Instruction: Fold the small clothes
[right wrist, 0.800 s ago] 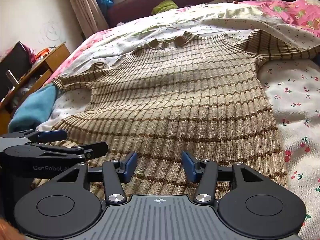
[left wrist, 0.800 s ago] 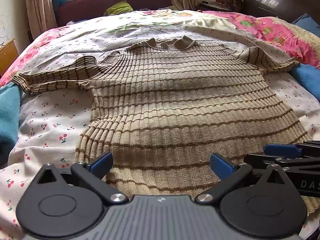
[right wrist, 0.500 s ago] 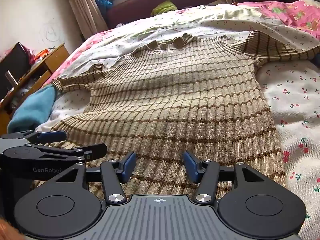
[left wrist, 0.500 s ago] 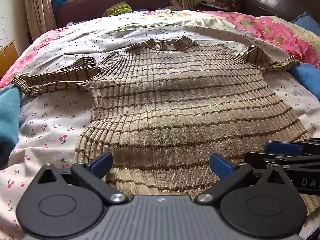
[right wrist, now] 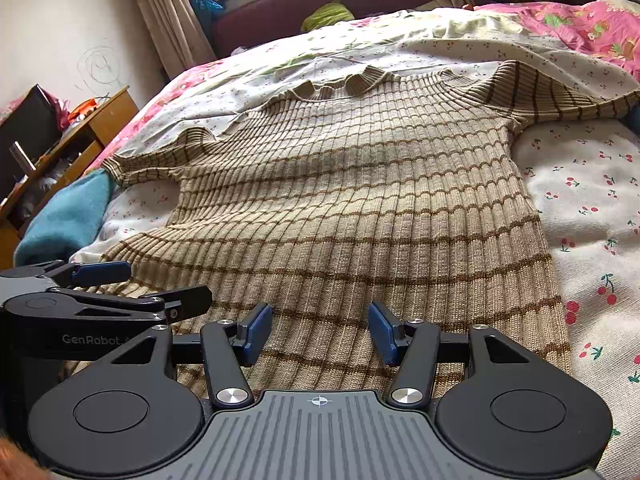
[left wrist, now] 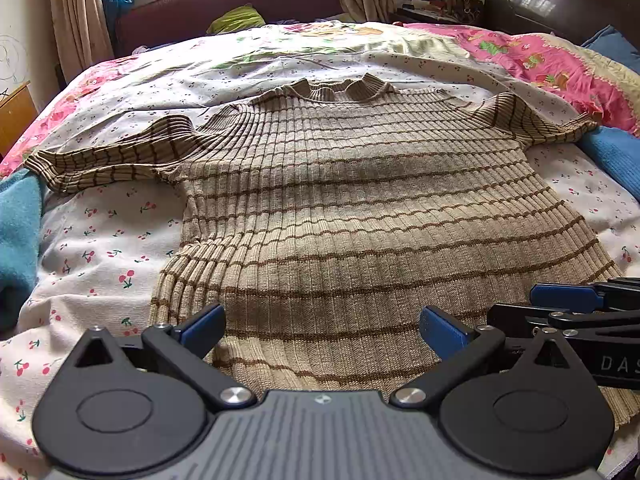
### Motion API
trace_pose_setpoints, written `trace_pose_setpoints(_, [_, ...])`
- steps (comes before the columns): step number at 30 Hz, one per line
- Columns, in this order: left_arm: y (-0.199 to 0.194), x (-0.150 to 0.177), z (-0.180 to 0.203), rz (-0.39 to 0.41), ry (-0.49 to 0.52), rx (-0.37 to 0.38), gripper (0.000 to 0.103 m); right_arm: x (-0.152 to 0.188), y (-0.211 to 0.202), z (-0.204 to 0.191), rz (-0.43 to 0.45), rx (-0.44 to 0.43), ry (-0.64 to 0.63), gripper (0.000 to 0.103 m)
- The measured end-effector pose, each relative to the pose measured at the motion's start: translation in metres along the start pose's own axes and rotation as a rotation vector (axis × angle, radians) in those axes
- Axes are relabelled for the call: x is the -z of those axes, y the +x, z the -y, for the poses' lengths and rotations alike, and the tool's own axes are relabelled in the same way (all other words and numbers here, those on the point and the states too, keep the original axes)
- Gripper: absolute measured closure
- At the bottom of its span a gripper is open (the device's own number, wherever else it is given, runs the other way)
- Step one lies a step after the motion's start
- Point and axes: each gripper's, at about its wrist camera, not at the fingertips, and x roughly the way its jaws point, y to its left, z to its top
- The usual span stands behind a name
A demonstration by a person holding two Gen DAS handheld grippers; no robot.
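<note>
A beige ribbed sweater with brown stripes [left wrist: 360,208] lies spread flat on the bed, collar at the far end, both short sleeves out to the sides; it also shows in the right wrist view [right wrist: 352,200]. My left gripper [left wrist: 322,326] is open and empty, hovering over the sweater's near hem, left of centre. My right gripper [right wrist: 320,330] is open and empty over the hem to the right. Each gripper shows at the edge of the other's view: the right gripper [left wrist: 568,300] and the left gripper [right wrist: 104,280].
A cherry-print white sheet [left wrist: 104,248] covers the bed. A teal blanket [left wrist: 16,232] lies at the left edge, a blue one [left wrist: 612,152] at the right. A pink quilt [left wrist: 540,60] lies far right. A wooden desk [right wrist: 60,140] stands left of the bed.
Both views have risen and pulled back slightly, so the sweater sits a little lower and farther. The sweater has not moved. Both grippers stay open.
</note>
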Motion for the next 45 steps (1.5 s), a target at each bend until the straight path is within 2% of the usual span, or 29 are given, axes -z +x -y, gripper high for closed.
trace_pose_setpoints(45, [0.0000, 0.0013, 0.0026, 0.002, 0.012, -0.001, 0.000, 0.0017, -0.0033, 0.0019, 0.016, -0.002, 0.004, 0.048])
